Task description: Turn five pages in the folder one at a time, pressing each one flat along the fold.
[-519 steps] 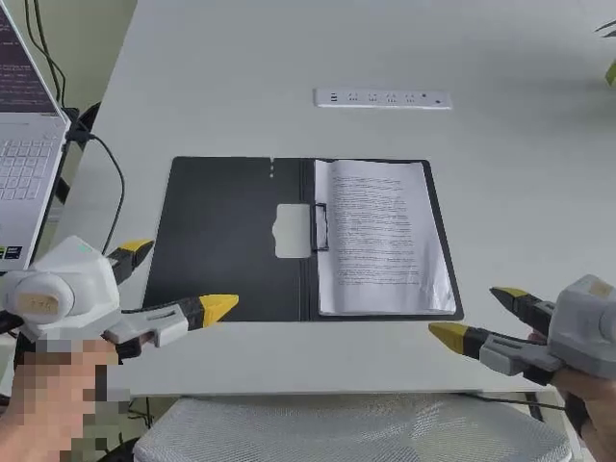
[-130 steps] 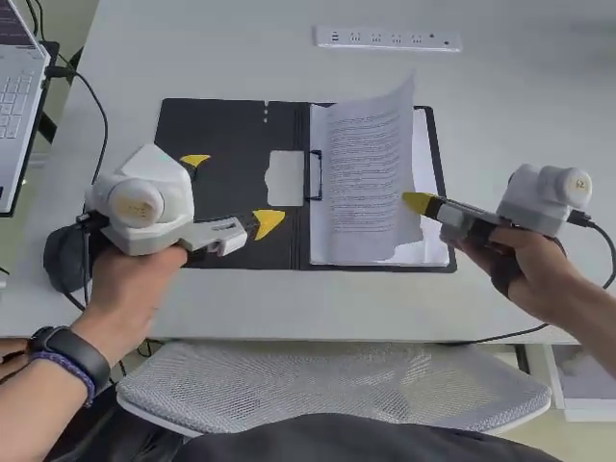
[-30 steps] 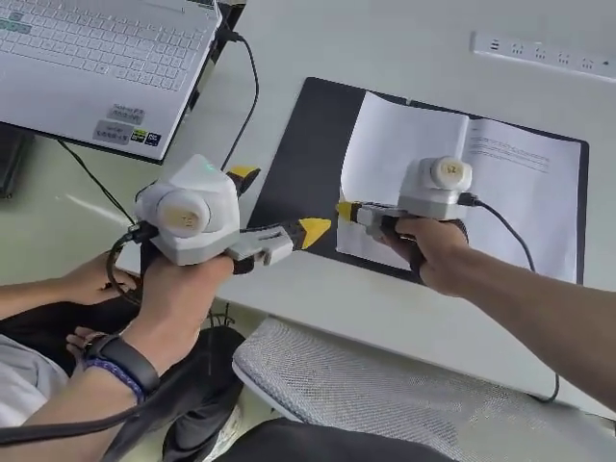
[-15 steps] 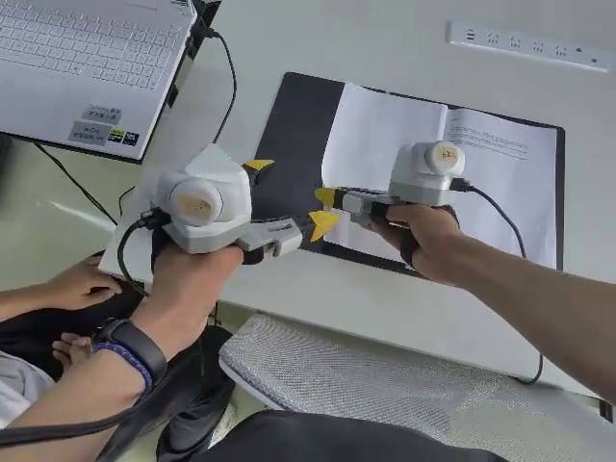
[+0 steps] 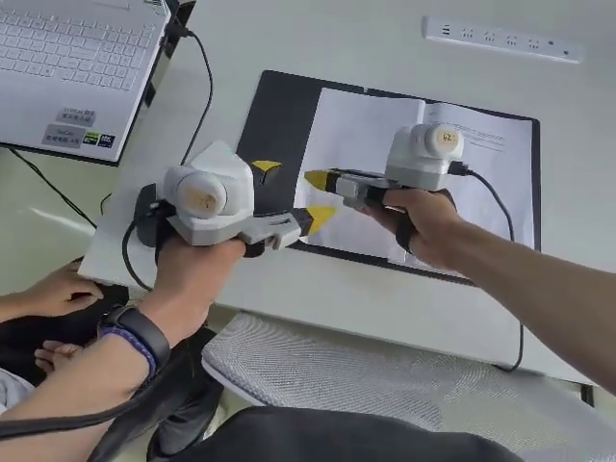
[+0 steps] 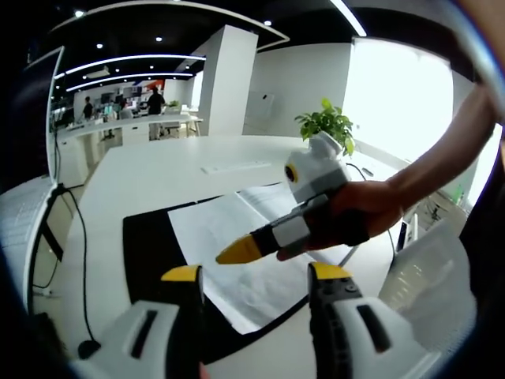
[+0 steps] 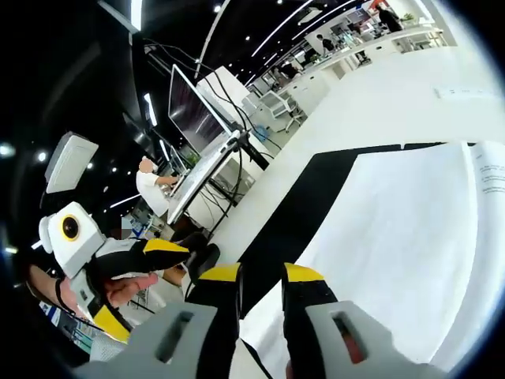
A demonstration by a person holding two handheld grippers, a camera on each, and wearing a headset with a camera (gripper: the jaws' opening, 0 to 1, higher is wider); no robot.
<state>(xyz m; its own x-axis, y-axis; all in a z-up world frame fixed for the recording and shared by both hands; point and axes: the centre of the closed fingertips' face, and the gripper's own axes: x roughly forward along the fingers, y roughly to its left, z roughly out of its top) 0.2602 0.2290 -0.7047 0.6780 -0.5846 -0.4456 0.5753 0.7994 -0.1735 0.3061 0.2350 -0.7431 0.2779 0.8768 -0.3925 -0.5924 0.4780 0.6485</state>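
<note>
The right gripper (image 5: 320, 179), jaws nearly together, is held over the turned page (image 5: 351, 135) of the folder (image 5: 274, 115); the left gripper (image 5: 295, 191) is spread

Folder (image 5: 279, 125) centre — laptop (image 5: 67, 67) left, power strip (image 5: 500, 40) behind.

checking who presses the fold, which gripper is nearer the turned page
Right. The right gripper is over the page's left edge; the left gripper hovers off the folder's near corner.
</note>
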